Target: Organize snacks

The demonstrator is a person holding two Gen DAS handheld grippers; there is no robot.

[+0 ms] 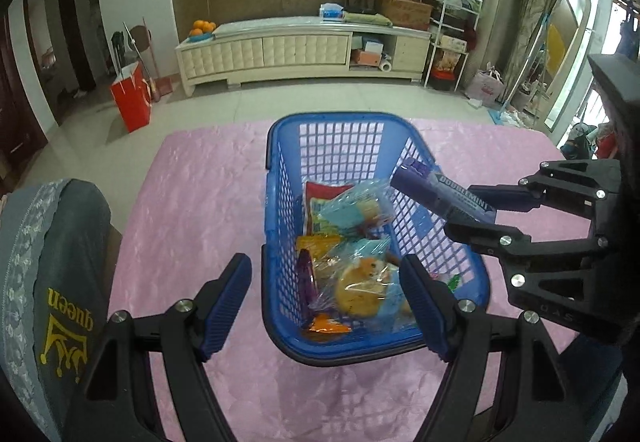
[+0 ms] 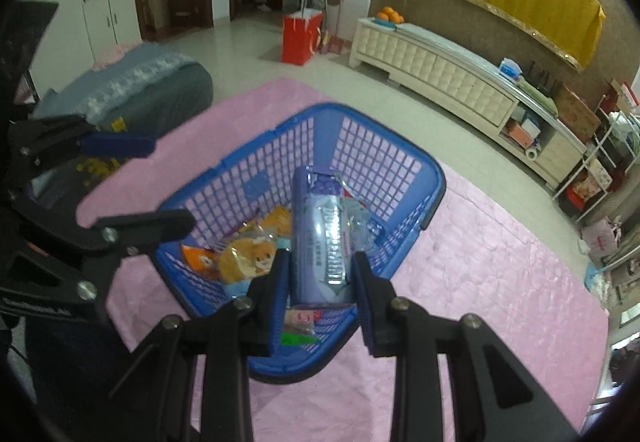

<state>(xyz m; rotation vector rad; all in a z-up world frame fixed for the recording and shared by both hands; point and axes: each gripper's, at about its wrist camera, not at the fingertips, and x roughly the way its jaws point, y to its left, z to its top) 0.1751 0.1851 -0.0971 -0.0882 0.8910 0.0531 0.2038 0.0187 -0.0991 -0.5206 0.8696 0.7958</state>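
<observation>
Pink tablecloth (image 1: 200, 202) in tiled living room, blue basket (image 1: 280, 146), left tongs (image 1: 326, 306) spread, right tongs (image 2: 320, 278) pinching purple gum pack (image 2: 320, 238).

Both wrist views are lit by soft, rather dim daylight with a cool cast, brightest at three o'clock in the left wrist view, where a window (image 1: 624, 22) is blown out to white. Shadows are faint: only a soft dark band lies under the near rim of the blue basket (image 1: 340, 356) on the pink worktop (image 1: 192, 202). Fisheye distortion bows the long cabinet (image 2: 440, 70) and blackens the corners, and the right wrist view is smeared by motion blur, worst from eight to ten o'clock.
</observation>
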